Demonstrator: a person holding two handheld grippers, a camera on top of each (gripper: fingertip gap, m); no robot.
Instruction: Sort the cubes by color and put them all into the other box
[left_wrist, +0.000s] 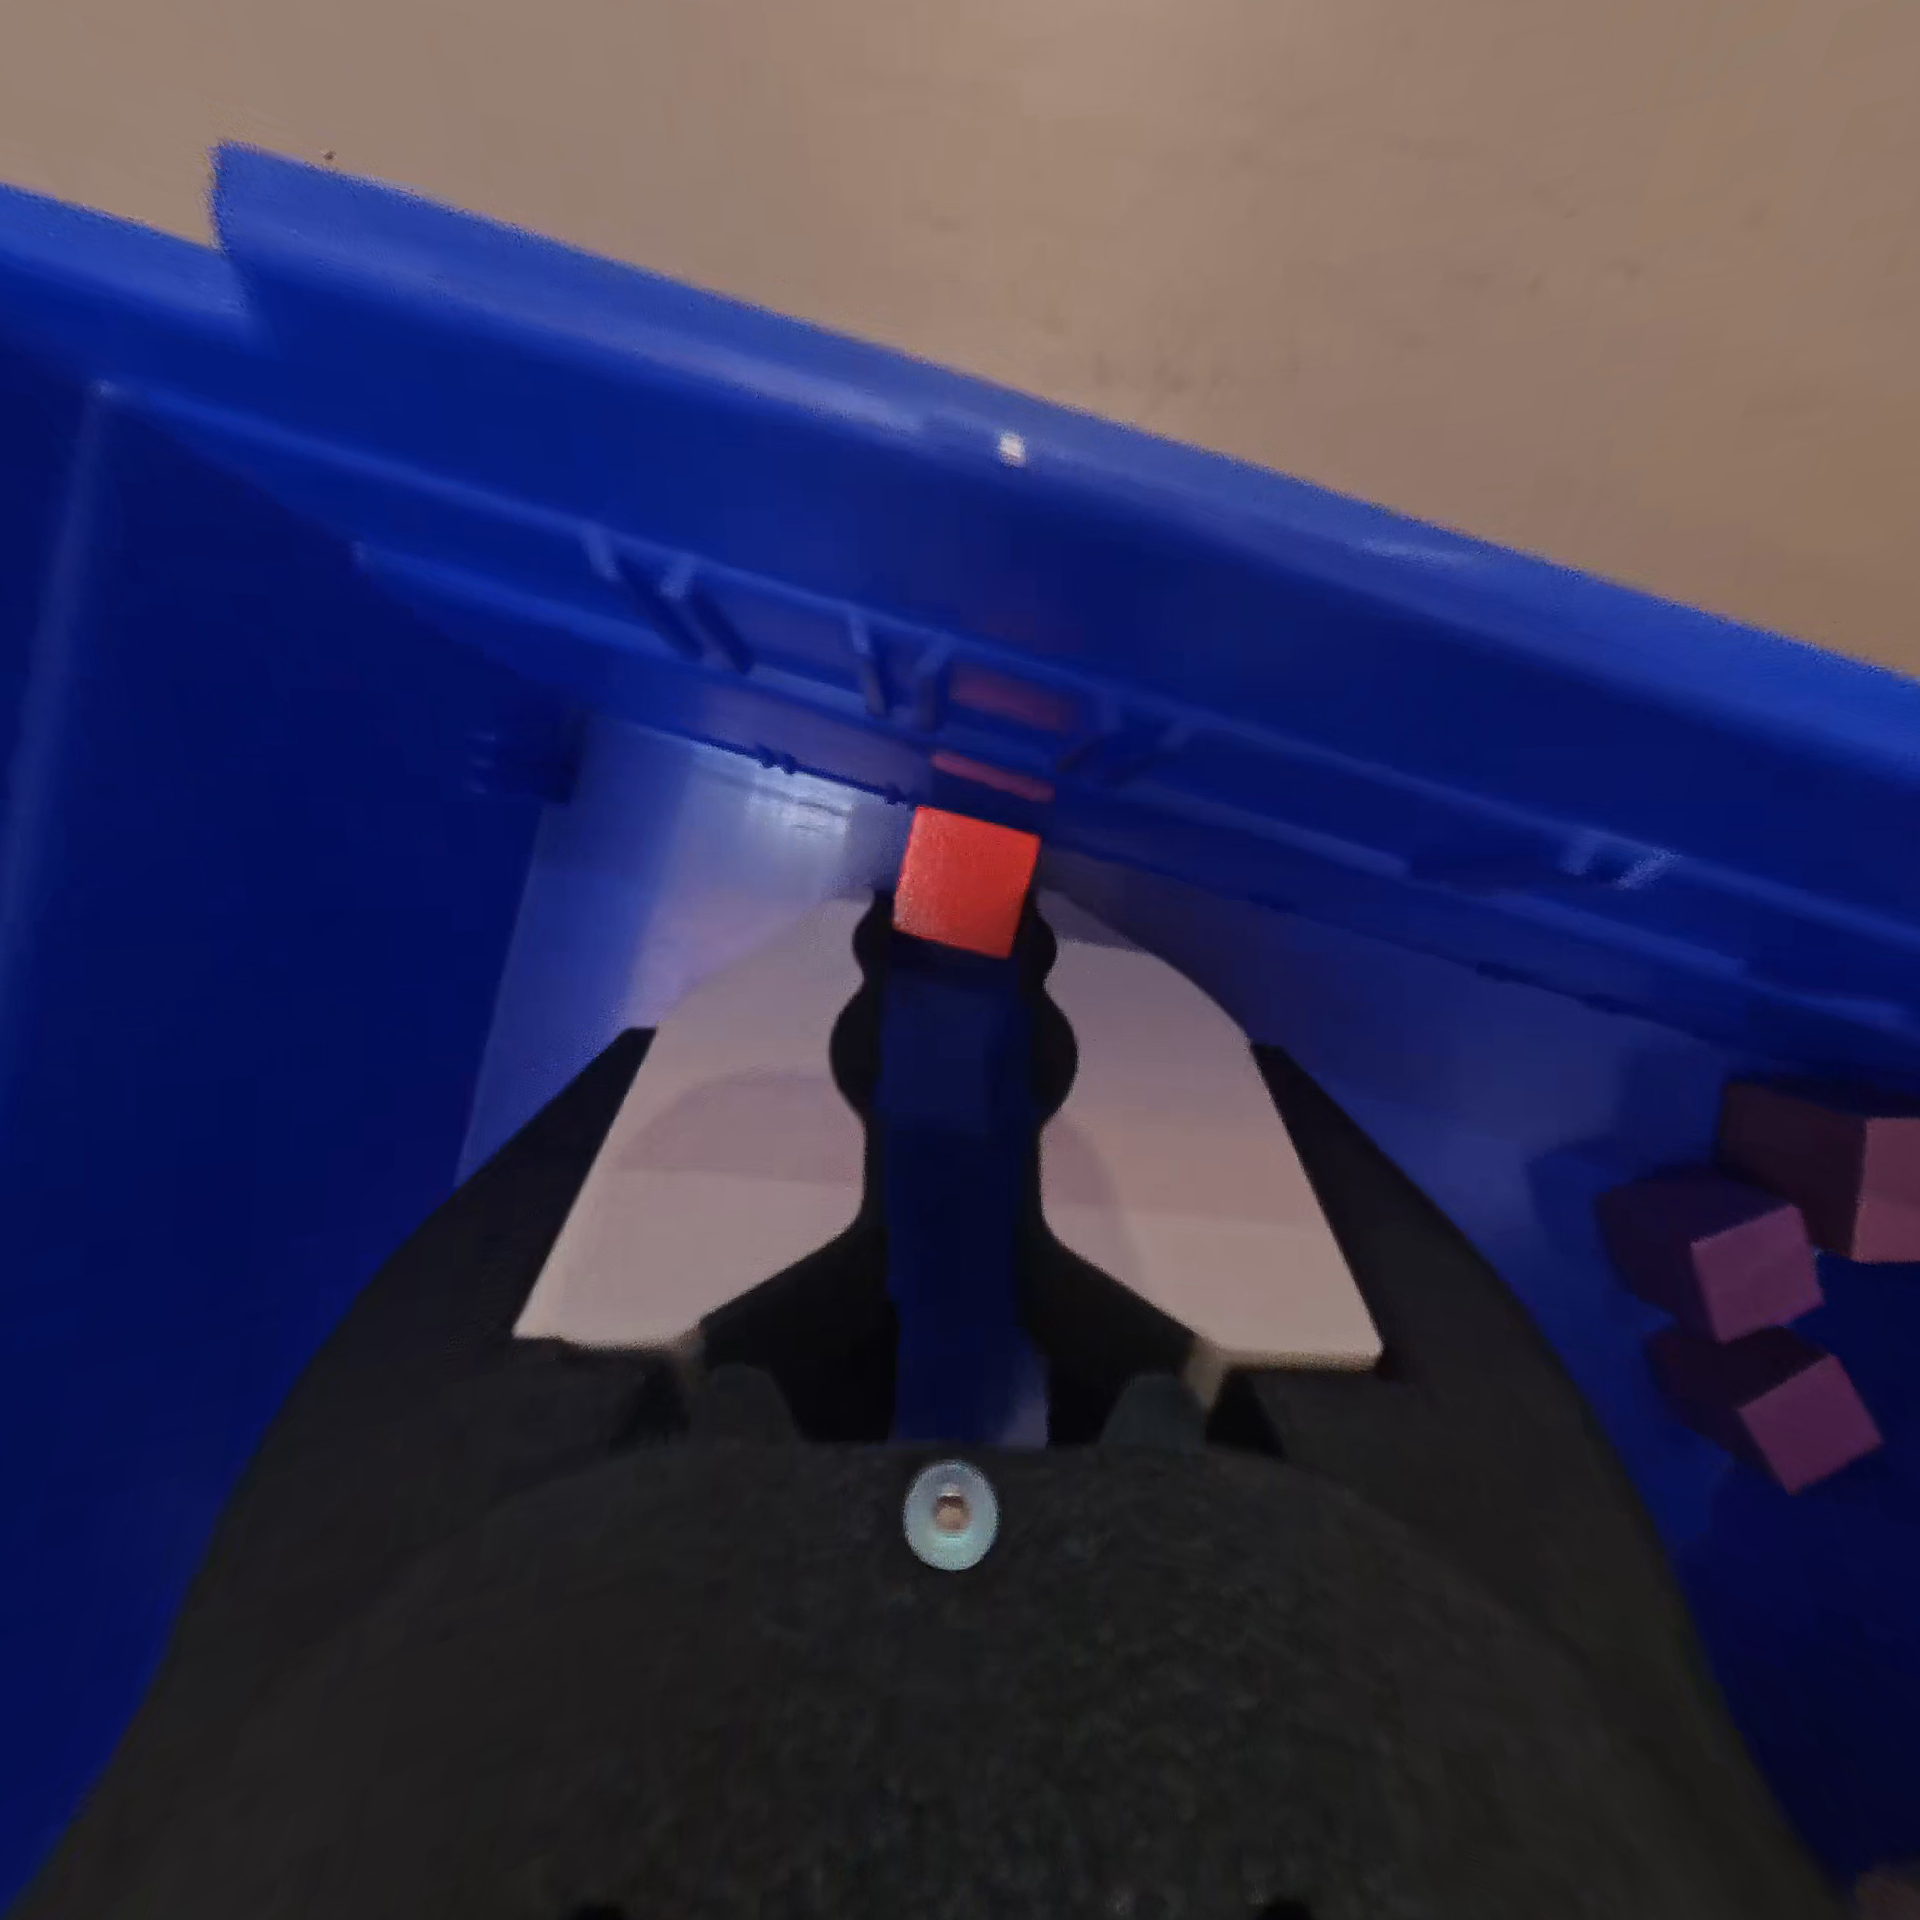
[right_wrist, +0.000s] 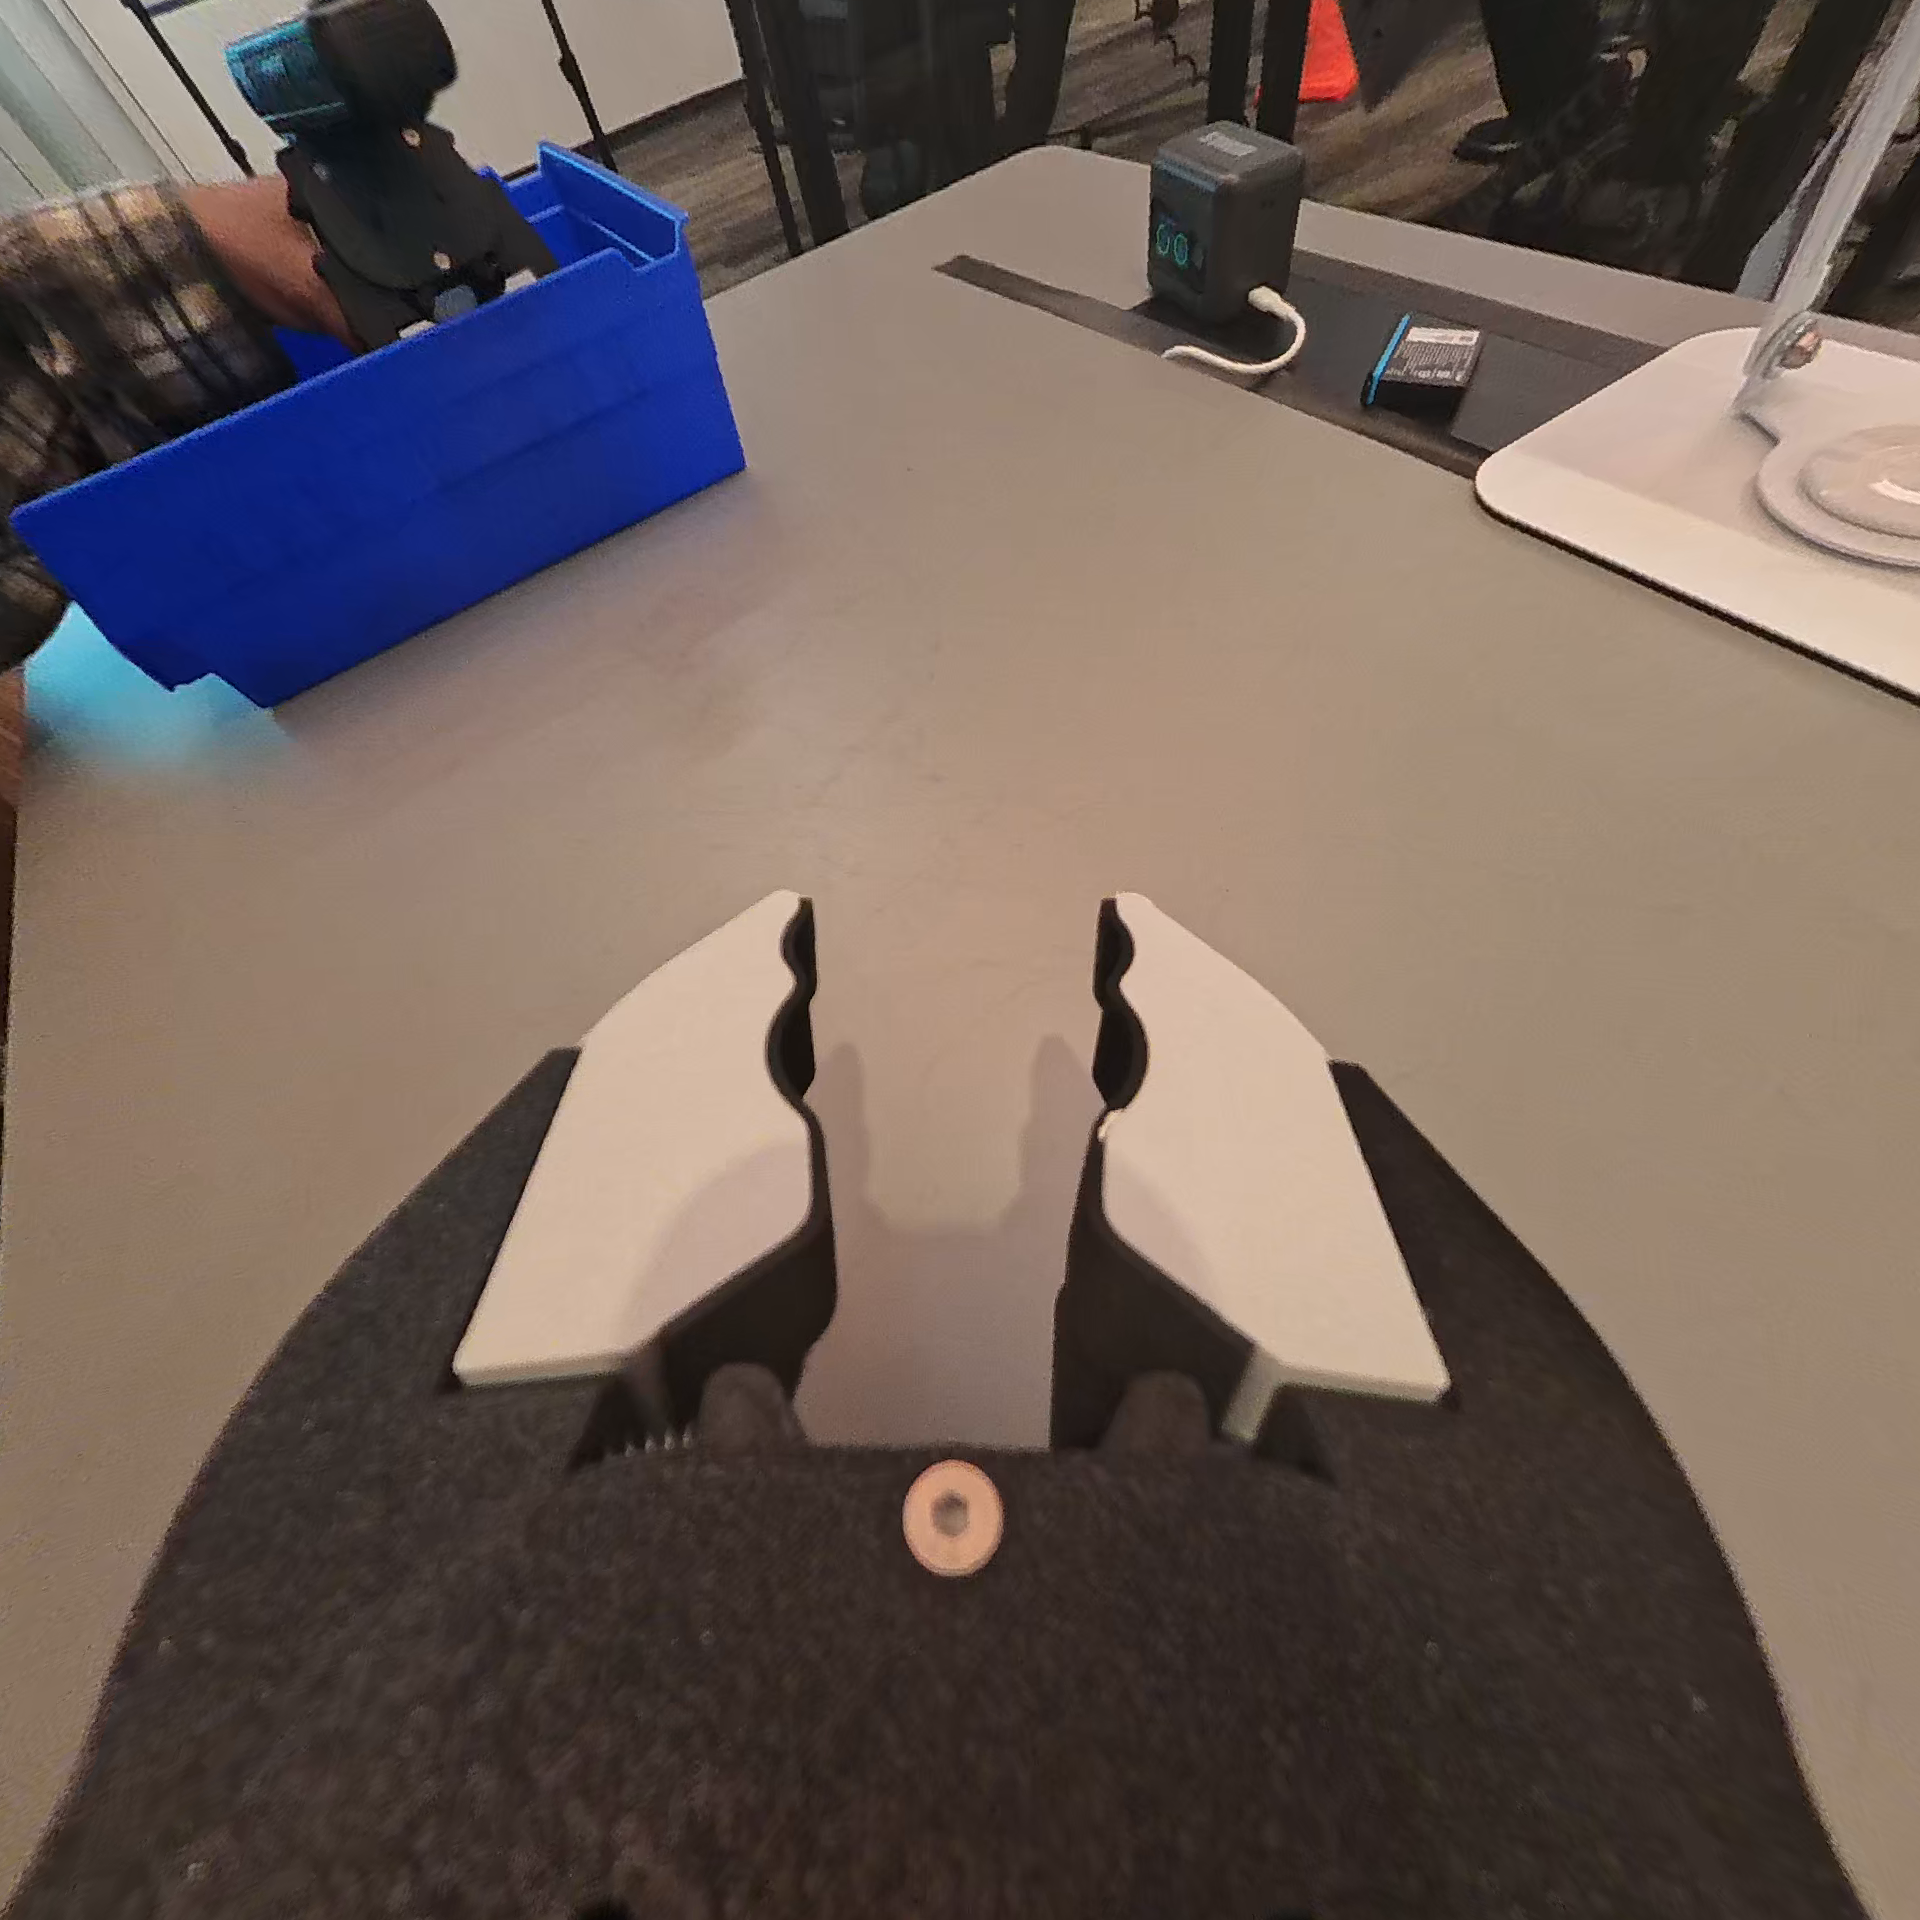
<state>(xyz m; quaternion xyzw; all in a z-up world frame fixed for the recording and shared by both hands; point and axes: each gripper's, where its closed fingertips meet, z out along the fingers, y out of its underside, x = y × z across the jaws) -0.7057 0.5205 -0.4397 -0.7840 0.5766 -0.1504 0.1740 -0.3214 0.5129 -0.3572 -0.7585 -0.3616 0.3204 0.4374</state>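
My left gripper (left_wrist: 961, 925) is shut on a red cube (left_wrist: 964, 881) and holds it inside a blue box (left_wrist: 623, 499), close to the box's inner wall. Several purple cubes (left_wrist: 1756, 1268) lie together in the box at the right. In the right wrist view the blue box (right_wrist: 416, 499) stands at the far left of the grey table, with the left gripper (right_wrist: 400, 223) reaching down into it. My right gripper (right_wrist: 956, 935) is open and empty, low over the grey table (right_wrist: 1039, 623) near its front.
A dark charger block (right_wrist: 1224, 218) with a white cable, a small black battery (right_wrist: 1423, 364) and a dark strip lie at the table's far right. A white stand base (right_wrist: 1662, 520) sits at the right edge. A plaid sleeve (right_wrist: 94, 312) is at the left.
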